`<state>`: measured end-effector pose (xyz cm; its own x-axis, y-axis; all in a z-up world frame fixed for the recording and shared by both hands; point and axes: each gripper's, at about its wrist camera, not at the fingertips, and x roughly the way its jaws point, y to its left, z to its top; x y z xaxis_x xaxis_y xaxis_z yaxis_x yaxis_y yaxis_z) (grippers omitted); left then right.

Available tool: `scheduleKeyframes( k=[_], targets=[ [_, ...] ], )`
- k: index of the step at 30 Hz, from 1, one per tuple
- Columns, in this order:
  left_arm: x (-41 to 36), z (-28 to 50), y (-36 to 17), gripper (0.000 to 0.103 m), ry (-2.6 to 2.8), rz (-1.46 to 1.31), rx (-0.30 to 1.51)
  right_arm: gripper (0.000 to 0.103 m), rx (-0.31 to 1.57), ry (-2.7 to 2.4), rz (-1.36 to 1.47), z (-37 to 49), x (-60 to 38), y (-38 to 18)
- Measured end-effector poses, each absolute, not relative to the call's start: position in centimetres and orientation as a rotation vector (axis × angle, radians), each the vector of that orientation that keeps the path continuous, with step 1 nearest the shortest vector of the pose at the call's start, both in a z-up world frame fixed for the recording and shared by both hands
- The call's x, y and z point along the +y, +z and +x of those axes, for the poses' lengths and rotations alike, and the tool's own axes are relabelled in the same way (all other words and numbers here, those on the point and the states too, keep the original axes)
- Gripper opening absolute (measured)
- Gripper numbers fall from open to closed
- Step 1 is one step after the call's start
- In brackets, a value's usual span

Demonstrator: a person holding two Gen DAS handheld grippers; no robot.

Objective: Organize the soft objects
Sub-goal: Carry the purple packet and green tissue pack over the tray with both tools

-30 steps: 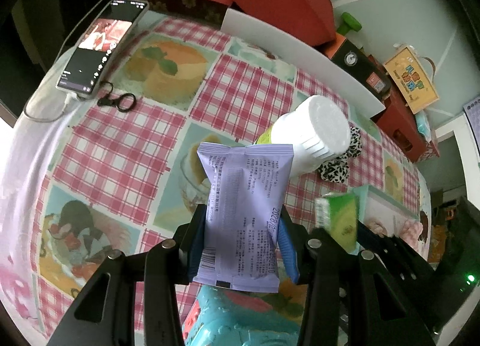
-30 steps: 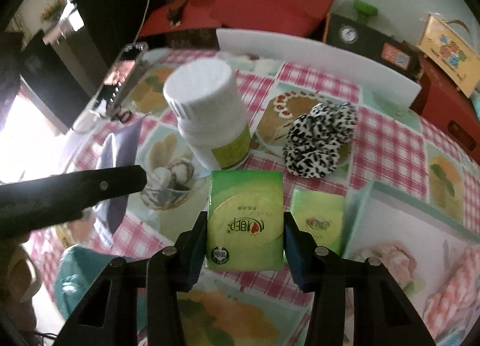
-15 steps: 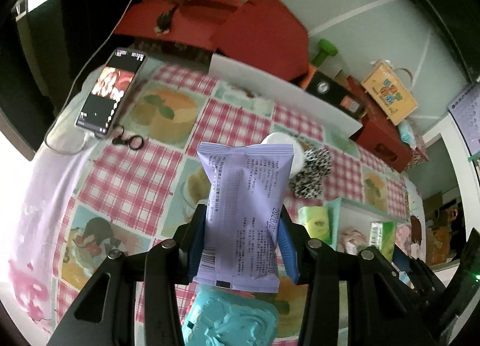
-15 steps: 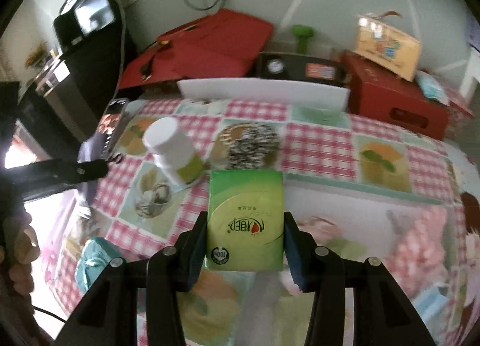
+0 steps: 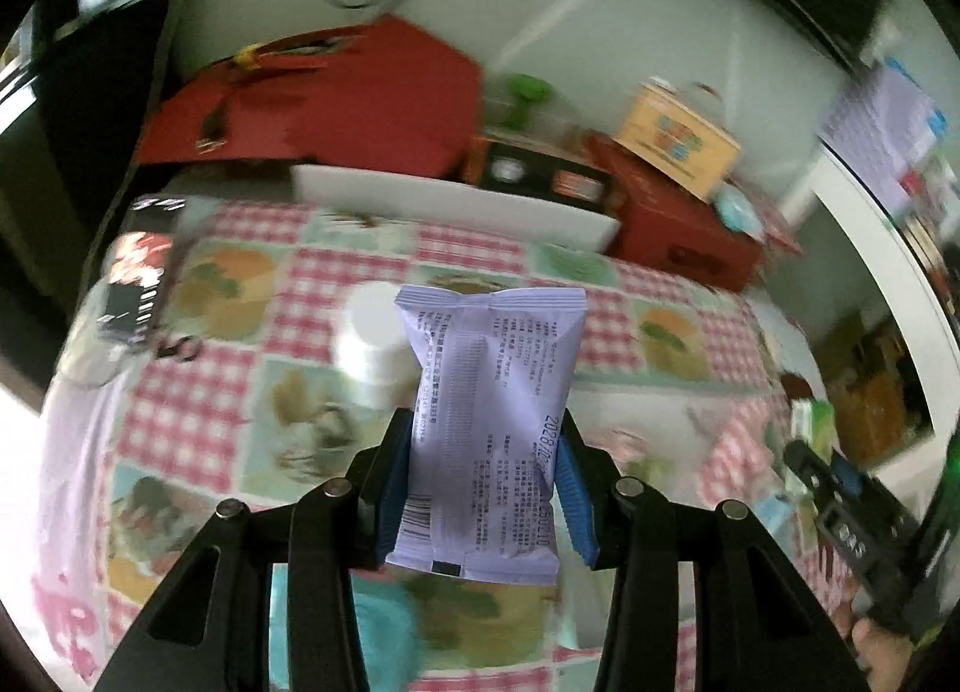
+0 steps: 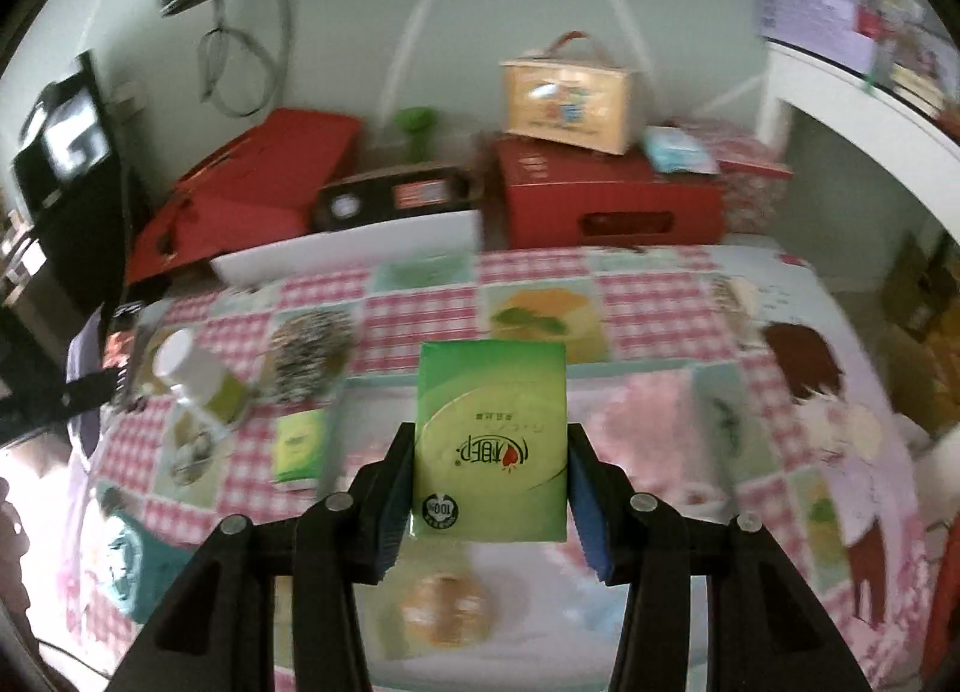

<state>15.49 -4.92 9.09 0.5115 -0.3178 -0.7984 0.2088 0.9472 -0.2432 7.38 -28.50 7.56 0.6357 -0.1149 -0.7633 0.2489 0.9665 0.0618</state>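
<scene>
Both packs are being carried above the checked worktop (image 6: 420,302): left hand-held gripper (image 5: 486,488) clamping a lilac sachet (image 5: 489,422), right hand-held gripper (image 6: 489,494) clamping a green tissue pack (image 6: 491,440); setting them down together likely comes next.

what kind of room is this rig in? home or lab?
Most likely a lived-in home room, not a lab: a table under a pink checked food-print tablecloth, red gift boxes and a yellow carry carton stacked by the wall, and a phone left on the table.

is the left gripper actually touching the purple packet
Touching. The left wrist view shows the left gripper with both blue pads pressed against the sides of the purple packet, holding it upright above the table.
</scene>
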Motion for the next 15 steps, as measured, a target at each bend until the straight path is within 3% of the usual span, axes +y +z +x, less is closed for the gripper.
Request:
scheduleKeyframes(
  k=[15],
  targets=[
    [-18.3, 11.5, 4.3, 0.046, -0.543, 0.149, 1.073, 0.05, 0.855, -0.396, 0.298, 3.7, -36.4, 7.2]
  ],
)
